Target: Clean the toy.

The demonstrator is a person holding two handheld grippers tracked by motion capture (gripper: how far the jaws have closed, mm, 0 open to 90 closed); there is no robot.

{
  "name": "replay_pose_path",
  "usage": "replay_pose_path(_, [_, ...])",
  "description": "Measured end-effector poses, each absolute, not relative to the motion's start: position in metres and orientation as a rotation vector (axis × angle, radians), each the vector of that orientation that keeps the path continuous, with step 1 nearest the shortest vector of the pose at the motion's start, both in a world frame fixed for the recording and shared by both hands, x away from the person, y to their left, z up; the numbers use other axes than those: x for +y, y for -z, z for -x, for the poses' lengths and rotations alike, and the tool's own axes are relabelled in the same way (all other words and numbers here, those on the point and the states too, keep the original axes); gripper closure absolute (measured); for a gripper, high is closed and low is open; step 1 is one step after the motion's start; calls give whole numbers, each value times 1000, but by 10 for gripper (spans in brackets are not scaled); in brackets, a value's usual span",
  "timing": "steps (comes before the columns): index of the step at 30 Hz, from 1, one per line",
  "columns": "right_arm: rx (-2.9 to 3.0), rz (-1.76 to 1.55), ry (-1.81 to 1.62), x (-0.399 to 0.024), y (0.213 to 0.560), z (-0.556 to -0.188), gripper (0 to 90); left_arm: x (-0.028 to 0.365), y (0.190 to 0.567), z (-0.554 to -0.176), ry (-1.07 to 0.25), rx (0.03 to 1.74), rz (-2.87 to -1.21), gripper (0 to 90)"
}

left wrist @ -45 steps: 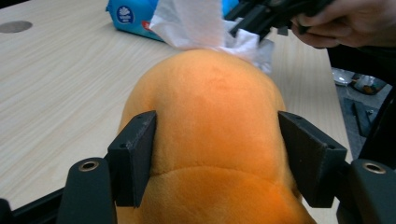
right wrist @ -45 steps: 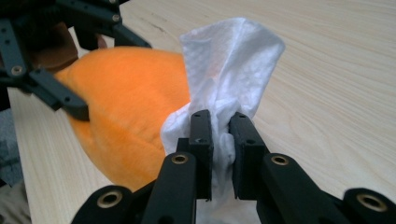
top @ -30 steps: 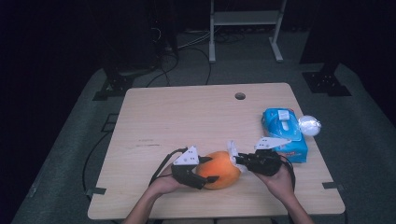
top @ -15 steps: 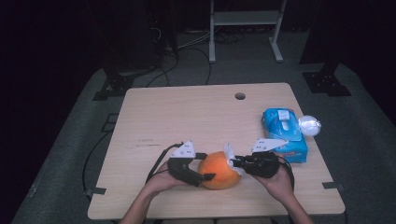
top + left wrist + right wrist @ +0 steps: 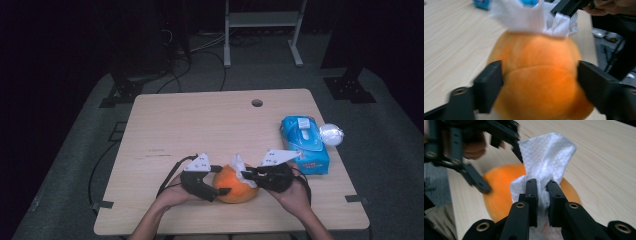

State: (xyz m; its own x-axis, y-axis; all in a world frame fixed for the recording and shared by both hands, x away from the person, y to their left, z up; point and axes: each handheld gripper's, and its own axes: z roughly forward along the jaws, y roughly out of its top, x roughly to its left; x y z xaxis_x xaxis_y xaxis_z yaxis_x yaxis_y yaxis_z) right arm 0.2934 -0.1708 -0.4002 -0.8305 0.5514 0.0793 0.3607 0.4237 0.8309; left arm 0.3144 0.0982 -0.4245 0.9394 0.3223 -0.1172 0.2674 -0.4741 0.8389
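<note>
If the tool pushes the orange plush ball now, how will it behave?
The ball looks soft and fuzzy, so it probably dents rather than slips. Being round, it may roll on the table. It seems light for its size.

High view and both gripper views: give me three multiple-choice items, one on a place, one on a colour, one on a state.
1. Where is the blue tissue pack?
A. on the table's right side
B. at its left edge
C. on the floor

2. What colour is the round plush toy between the grippers?
A. green
B. orange
C. purple

3. What does the right gripper do?
A. stands wide open
B. clamps the toy
C. is shut on the white tissue

Answers: 1 A, the high view shows the pack near the right edge. 2 B, orange in every view. 3 C, the right gripper view shows its jaws pinching the tissue; the left gripper has just been opening, its jaws on either side of the toy.
</note>
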Motion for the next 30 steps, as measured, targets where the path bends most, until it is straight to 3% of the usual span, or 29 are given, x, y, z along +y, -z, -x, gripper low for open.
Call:
replay_pose_path(3, [2465,-871,-1345,-184,405,-299,800,99,429,-319,0,457,-2088,138])
replay_pose_path(8, [2436,-843,-1416,-182,397,-293,801,96,425,-313,-53,354,-2082,265])
replay_pose_path(11, [2420,-781,-1433,-172,386,-289,802,92,424,-310,-74,320,-2086,268])
replay_pose_path(18, [2475,-872,-1383,-180,404,-300,802,100,429,-321,52,458,-2060,98])
replay_pose_path(24, [2453,-834,-1412,-177,394,-291,802,97,424,-316,-6,388,-2060,295])
replay_pose_path(30, [2489,-681,-1379,-146,387,-277,802,88,421,-309,-58,336,-2089,262])
